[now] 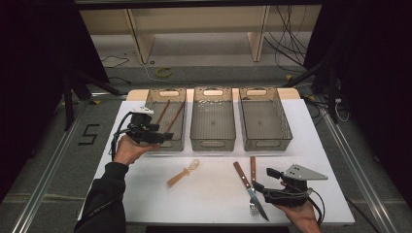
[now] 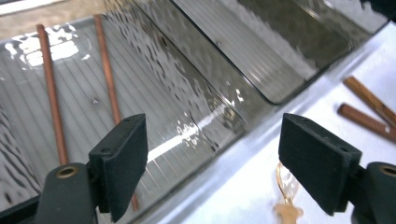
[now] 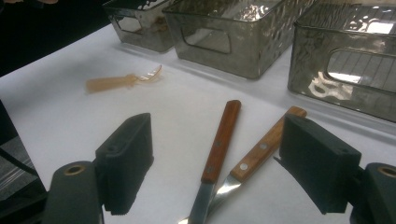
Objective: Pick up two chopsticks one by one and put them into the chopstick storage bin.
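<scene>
Two brown chopsticks (image 1: pixel 167 114) (image 2: pixel 51 93) lie in the left clear bin (image 1: pixel 151 99). My left gripper (image 1: pixel 164 137) (image 2: pixel 212 168) hovers at that bin's front wall, jaws open with nothing between them. A wooden-handled knife (image 1: pixel 245 180) (image 3: pixel 222 140) and fork (image 1: pixel 253 170) (image 3: pixel 264 149) lie crossed on the white table near the front right. My right gripper (image 1: pixel 263 179) (image 3: pixel 217 172) stands open just right of them, the handles in line with its gap but untouched. A clear plastic utensil with an amber handle (image 1: pixel 183 173) (image 3: pixel 121 81) lies mid-table.
The middle bin (image 1: pixel 212 141) and the right bin (image 1: pixel 286 128) stand in a row beside the left one at the back of the table (image 1: pixel 214 204). Cables and dark stand legs lie on the floor beyond the table.
</scene>
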`<control>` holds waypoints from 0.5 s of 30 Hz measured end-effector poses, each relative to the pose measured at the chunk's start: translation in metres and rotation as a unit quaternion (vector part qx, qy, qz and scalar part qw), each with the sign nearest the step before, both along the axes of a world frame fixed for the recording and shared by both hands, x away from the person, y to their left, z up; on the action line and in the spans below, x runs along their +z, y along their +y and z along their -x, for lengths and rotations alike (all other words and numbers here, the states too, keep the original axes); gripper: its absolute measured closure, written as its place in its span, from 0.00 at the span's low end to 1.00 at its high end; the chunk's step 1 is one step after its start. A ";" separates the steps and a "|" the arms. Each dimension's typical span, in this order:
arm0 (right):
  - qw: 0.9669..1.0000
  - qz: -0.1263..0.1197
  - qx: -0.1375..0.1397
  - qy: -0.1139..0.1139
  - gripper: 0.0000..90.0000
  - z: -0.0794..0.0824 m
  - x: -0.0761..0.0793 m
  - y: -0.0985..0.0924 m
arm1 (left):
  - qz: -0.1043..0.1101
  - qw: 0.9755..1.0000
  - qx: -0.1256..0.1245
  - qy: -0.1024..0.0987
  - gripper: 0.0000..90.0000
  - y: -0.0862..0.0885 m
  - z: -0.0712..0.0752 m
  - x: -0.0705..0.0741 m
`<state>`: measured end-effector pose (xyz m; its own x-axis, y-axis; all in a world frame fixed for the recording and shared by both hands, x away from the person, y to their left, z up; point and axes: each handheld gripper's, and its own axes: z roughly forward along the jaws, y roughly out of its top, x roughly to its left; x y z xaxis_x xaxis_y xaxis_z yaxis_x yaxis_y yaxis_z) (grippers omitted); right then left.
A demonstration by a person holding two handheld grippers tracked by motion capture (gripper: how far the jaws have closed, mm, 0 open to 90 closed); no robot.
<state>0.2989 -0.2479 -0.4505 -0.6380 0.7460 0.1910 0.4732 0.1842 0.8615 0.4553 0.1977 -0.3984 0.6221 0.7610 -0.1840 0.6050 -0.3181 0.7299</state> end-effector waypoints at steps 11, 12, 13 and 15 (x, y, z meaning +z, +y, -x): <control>1.000 0.002 0.000 -0.002 0.30 0.000 -0.001 -0.001 | -0.011 1.000 -0.026 0.002 0.22 -0.010 0.020 -0.006; 1.000 0.001 -0.001 -0.003 0.30 0.000 -0.001 -0.001 | -0.016 0.999 -0.029 0.003 0.22 -0.011 0.022 -0.008; 1.000 0.001 -0.002 -0.001 0.30 0.000 -0.001 -0.002 | -0.016 0.999 -0.030 0.005 0.22 -0.011 0.023 -0.008; 1.000 0.001 -0.001 -0.001 0.30 0.000 -0.001 -0.002 | -0.017 0.999 -0.036 0.007 0.21 -0.013 0.026 -0.010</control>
<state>0.2987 -0.2502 -0.4516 -0.6362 0.7481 0.1887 0.4719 0.1838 0.8623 0.4295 0.1847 -0.4084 0.6725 0.7211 -0.1666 0.5894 -0.3857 0.7099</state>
